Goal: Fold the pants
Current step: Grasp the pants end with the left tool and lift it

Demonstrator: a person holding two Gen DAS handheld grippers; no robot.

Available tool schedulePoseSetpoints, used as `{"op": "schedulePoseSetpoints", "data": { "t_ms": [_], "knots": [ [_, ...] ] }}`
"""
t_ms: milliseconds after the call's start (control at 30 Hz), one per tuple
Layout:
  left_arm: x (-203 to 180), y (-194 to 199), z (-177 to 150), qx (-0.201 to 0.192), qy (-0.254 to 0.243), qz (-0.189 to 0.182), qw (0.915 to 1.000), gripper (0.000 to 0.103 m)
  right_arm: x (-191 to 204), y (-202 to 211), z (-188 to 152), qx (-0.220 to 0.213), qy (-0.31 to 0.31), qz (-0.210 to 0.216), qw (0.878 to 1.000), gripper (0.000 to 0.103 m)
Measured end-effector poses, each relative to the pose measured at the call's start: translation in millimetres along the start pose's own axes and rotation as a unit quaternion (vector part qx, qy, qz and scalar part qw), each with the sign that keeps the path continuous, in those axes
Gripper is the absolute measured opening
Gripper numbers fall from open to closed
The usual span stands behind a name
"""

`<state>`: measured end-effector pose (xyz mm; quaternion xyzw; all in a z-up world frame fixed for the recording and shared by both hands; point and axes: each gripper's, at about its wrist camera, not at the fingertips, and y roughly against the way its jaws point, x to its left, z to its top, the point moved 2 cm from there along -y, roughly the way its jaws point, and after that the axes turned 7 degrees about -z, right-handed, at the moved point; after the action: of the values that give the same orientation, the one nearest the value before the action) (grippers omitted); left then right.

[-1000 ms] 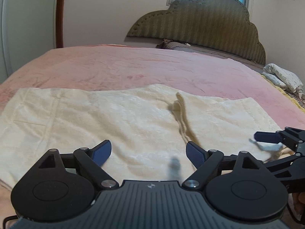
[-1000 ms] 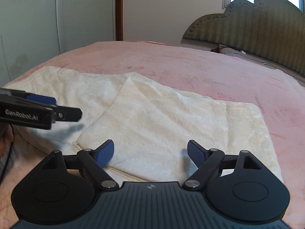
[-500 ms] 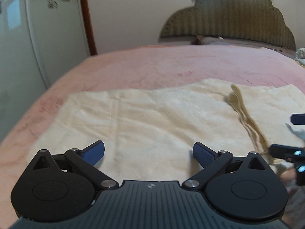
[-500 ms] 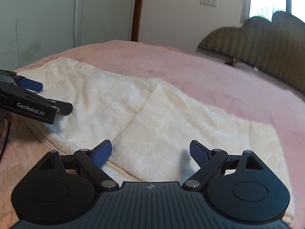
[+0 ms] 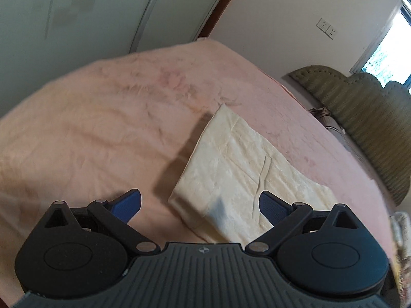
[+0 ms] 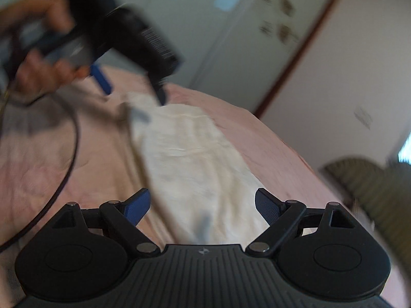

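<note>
On the pink bed, the cream pants are laid folded into a strip. Nothing is held: the left hand-held gripper is closing slightly over cloth, the right hand-held gripper spread. Both end corners should be pinched squarely before the next fold.

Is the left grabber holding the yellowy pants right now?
No. The left gripper pinches nothing; the cream pants lie flat on the pink bed cover, clear of its blue pads.
</note>
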<state>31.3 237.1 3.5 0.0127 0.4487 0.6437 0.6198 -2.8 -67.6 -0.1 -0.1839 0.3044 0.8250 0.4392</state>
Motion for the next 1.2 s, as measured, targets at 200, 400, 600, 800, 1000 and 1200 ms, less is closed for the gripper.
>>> {"op": "schedulePoseSetpoints", "data": {
  "t_ms": [200, 400, 600, 800, 1000, 1200],
  "knots": [
    [11.2, -13.4, -3.3, 0.034, 0.076, -0.061, 0.9947, 0.1, 49.6, -20.6, 10.0, -0.025, 0.129, -0.03, 0.991, 0.089],
    [21.6, -28.5, -2.3, 0.059, 0.145, -0.115, 0.9809, 0.101, 64.9, -53.2, 30.8, -0.043, 0.171, -0.046, 0.983, 0.055],
    [27.3, -50.8, 5.7, 0.072, 0.181, -0.162, 0.9674, 0.101, 69.6, -81.9, 42.8, -0.043, 0.165, -0.003, 0.985, 0.023],
    [14.4, -93.7, 16.7, 0.089, 0.216, -0.21, 0.9495, 0.097, 4.3, -83.3, 59.0, -0.031, -0.002, 0.054, 0.998, 0.019],
    [5.5, -116.8, 15.3, 0.097, 0.212, -0.18, 0.9556, 0.039, -38.3, -80.1, 53.1, 0.017, -0.093, 0.194, 0.976, 0.021],
    [6.4, -119.5, 8.9, 0.077, 0.195, -0.156, 0.9654, 0.017, -114.5, -107.4, 41.5, 0.067, -0.219, 0.192, 0.954, 0.084]
  ]
}}
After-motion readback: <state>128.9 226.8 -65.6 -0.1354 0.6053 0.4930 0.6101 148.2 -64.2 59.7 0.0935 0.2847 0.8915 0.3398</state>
